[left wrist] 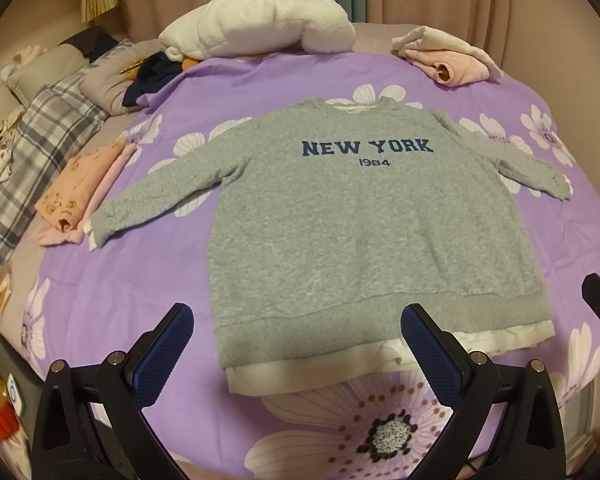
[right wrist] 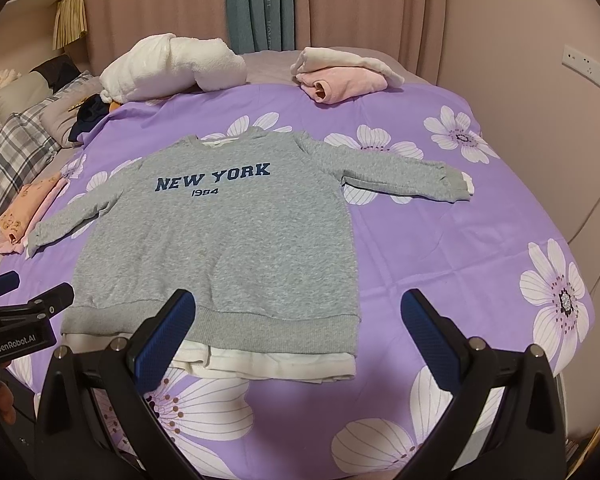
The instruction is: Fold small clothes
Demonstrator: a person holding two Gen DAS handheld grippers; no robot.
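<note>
Grey fleece "NEW YORK" sweatshirt (left wrist: 340, 216) spread flat, sleeves out, ready for folding; left gripper (left wrist: 296, 344) and right gripper (right wrist: 298, 330) above hem, jaws apart, empty.

Purple floral bedspread (right wrist: 420, 240), beige curtains (right wrist: 380, 8), teal curtain (right wrist: 256, 4)

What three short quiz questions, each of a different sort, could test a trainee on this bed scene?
1. True or false: the grey sweatshirt lies flat with both sleeves spread.
2. The left gripper is: A open, B shut on cloth.
3. What colour is the folded garment at the far edge of the purple bedspread?

Key: 1 true. 2 A; the right gripper is open too. 3 pink.
</note>
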